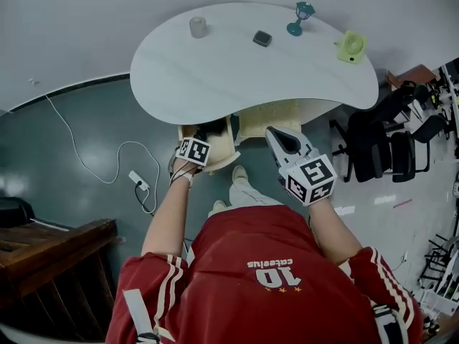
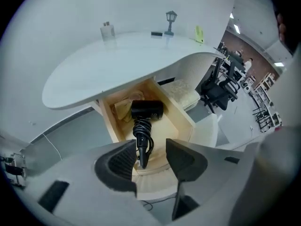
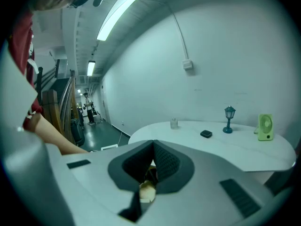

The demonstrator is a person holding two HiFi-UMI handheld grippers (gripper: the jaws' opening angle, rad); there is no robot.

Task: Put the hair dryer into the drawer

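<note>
The black hair dryer (image 2: 146, 110) lies inside the open wooden drawer (image 2: 176, 109) under the white table (image 2: 117, 67), its cord wound round the handle. In the left gripper view my left gripper (image 2: 149, 160) hangs above the drawer's front, pointing steeply down, jaws open; the handle's end shows in the gap, with neither pad on it. In the head view the left gripper (image 1: 193, 151) is over the drawer (image 1: 228, 156), with the dryer (image 1: 211, 129) a dark shape inside. My right gripper (image 1: 276, 136) is held to the right of the drawer, and its jaws (image 3: 153, 149) are shut on nothing.
On the table stand a glass jar (image 1: 198, 26), a small black box (image 1: 262, 38), a teal lamp (image 1: 301, 16) and a green fan (image 1: 351, 46). Office chairs (image 1: 387, 138) crowd the right. A power strip (image 1: 138, 181) with cable lies on the floor at left, near dark wooden furniture (image 1: 50, 256).
</note>
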